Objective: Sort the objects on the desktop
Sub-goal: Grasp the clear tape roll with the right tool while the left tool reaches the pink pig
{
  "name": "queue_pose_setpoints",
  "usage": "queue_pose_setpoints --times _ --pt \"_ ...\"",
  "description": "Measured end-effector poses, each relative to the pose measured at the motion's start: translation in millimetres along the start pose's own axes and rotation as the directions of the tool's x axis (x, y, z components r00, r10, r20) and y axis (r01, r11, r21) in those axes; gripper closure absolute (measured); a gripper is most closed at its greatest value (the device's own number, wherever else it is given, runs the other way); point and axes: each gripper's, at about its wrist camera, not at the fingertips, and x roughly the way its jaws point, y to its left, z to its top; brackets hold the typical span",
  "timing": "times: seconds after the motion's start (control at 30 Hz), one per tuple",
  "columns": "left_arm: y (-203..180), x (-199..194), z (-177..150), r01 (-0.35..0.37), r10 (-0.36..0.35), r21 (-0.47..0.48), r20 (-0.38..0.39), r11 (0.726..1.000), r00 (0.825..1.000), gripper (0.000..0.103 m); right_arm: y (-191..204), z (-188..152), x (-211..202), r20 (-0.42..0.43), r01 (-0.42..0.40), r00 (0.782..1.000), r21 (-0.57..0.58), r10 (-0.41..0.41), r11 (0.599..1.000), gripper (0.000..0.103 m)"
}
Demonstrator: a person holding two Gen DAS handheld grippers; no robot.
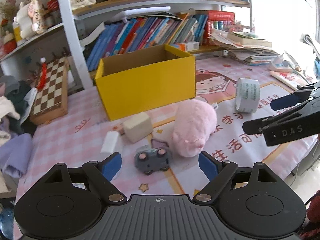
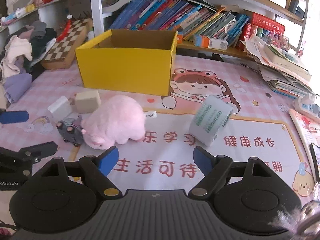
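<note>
Nothing looks sorted yet. The yellow box point(image 2: 128, 68) stands open, and what I can see of its inside is bare cardboard; part of its floor is hidden behind the near wall.

Everything still lies loose on the pink desk mat point(image 2: 180, 160). Just ahead of the left gripper point(image 1: 160, 164), almost between its spread blue pads, sits the small grey toy car point(image 1: 153, 160). The pink plush pig point(image 1: 193, 128) lies a little beyond and to its right, touching the car. Further ahead and left are a cream block point(image 1: 137, 127) and a flat white piece point(image 1: 109, 144).

The right gripper point(image 2: 156, 160) is spread wide as well, pinching nothing. The roll of tape point(image 2: 211, 121) stands on edge just ahead and slightly to its right.

So I judge the job barely begun: five loose things remain, with the car the likeliest first pick for the left and the tape for the right.
</note>
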Motion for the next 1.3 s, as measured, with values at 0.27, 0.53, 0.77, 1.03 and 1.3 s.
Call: queue_pose_setpoints --times 0.27,0.53,0.77,1.03,1.3 --pt "-5.8 14.1 7.2 0.020 -0.020 -0.001 -0.004 1.000 1.000 0.017 -18.4 3.3 9.1 -0.020 0.045 0.999 0.034 -0.044 0.998 0.024" --pt "-11.0 29.6 17.9 0.036 -0.036 0.006 -0.012 0.999 0.999 0.017 -36.5 9.6 20.0 -0.035 0.066 0.997 0.064 -0.064 0.996 0.024" --pt "-15.7 42.9 24.4 0.043 -0.042 0.014 -0.024 0.999 0.999 0.017 -49.8 15.9 32.6 -0.051 0.071 0.996 0.076 -0.067 0.995 0.027" --pt "-20.5 62.4 32.9 0.057 -0.056 0.019 -0.044 0.998 0.997 0.017 -63.6 23.4 47.3 -0.068 0.079 0.995 0.086 -0.073 0.993 0.033" --pt "-25.0 81.8 39.7 0.080 -0.078 0.033 -0.065 0.996 0.995 0.017 -73.7 29.3 58.4 -0.079 0.074 0.995 0.093 -0.067 0.993 0.049"
